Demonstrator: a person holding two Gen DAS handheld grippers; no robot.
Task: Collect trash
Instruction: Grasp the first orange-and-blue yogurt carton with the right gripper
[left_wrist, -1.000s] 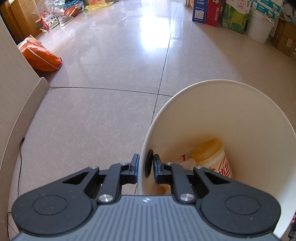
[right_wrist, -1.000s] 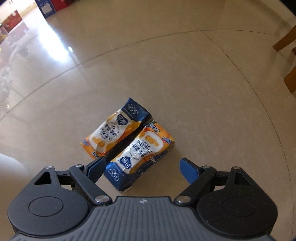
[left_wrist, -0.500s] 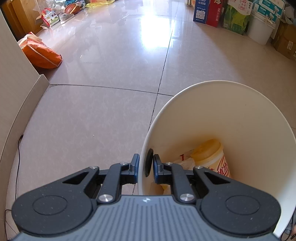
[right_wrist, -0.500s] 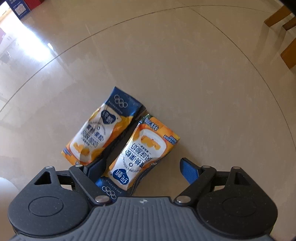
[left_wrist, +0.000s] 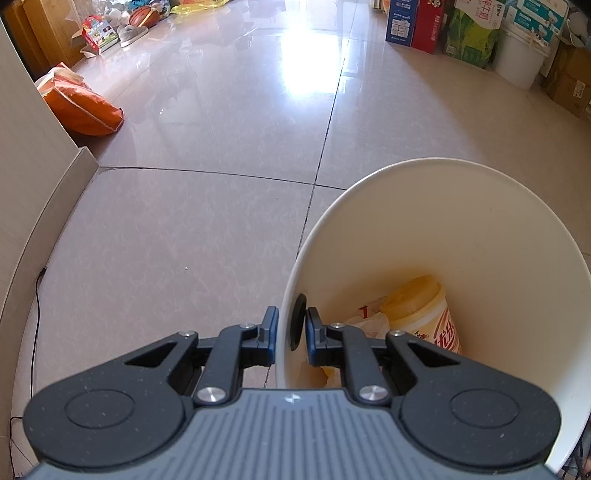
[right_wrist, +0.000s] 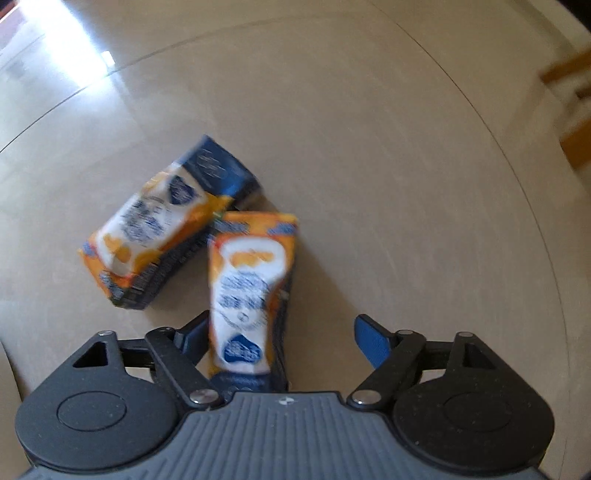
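**Now close squarely on the near carton**

Right now your left gripper (left_wrist: 290, 332) has its fingers pinched tight on the near rim of the white bin (left_wrist: 480, 206), one finger outside the wall and one inside. Keep that hold steady; the bin already carries a tub (left_wrist: 424, 314) and some crumpled wrappers.

Your right gripper (right_wrist: 280, 339) points almost straight down at the floor (right_wrist: 406, 166), and its fingers have just been closing from wide toward half open. The near carton (right_wrist: 249, 295) stands between them, hard against the left finger, while a clear gap remains at the right finger, so nothing is gripped yet. The view is blurred, so I cannot tell whether the left pad truly presses on it. Shift a touch left to centre the carton before you finish closing, and squeeze across its narrow sides so it does not twist out.

Mind the far carton (right_wrist: 162, 229): it lies just left of the near one, their far corners touching or nearly so. Lift straight up to avoid dragging it.

To the right and far side the floor is bare and open; chair legs (right_wrist: 569, 107) stand well apart at the right edge. In the left view, a wall (left_wrist: 22, 155) and a cable (left_wrist: 35, 302) run along the left.
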